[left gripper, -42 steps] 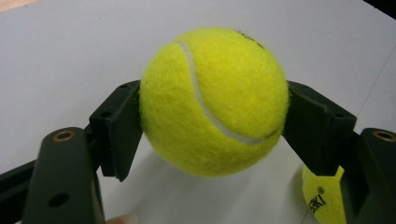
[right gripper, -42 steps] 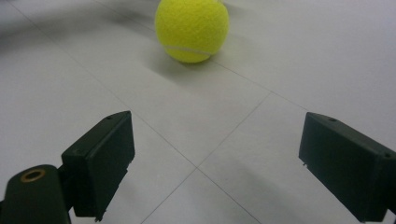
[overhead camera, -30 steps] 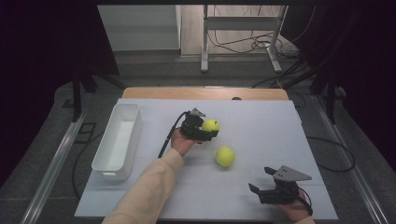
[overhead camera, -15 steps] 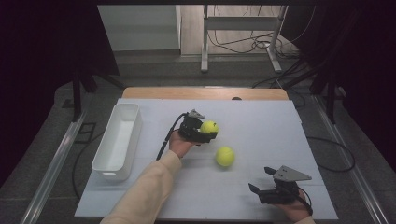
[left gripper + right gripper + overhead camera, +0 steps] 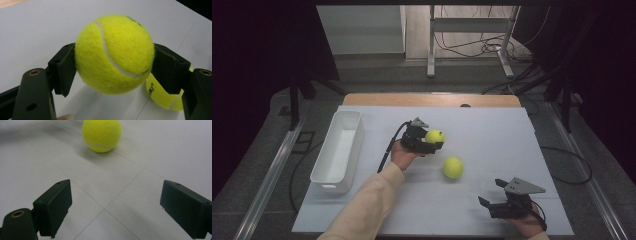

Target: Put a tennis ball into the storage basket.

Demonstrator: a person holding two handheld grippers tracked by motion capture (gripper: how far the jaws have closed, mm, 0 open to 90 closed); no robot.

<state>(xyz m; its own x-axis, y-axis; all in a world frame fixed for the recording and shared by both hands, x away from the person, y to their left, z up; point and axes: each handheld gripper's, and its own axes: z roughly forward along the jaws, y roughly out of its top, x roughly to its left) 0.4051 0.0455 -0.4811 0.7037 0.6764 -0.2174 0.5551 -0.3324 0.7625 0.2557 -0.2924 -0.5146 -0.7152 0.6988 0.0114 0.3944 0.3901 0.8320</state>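
A yellow tennis ball (image 5: pixel 435 136) (image 5: pixel 115 53) is clamped between the jaws of my left gripper (image 5: pixel 428 141) (image 5: pixel 113 65), lifted a little off the white table near its middle. A second tennis ball (image 5: pixel 453 167) (image 5: pixel 101 135) (image 5: pixel 165 96) lies on the table just to the right and nearer the person. My right gripper (image 5: pixel 491 194) (image 5: pixel 122 207) rests low at the front right of the table, jaws open with nothing between them, pointing toward that loose ball.
A white rectangular bin (image 5: pixel 338 150) stands along the left side of the table. The white table top (image 5: pixel 492 130) has a wooden strip at its far edge. Cables and metal legs lie on the floor beyond.
The left gripper with its ball has shifted slightly toward the left and nearer the person. The loose ball and the right gripper have stayed put.
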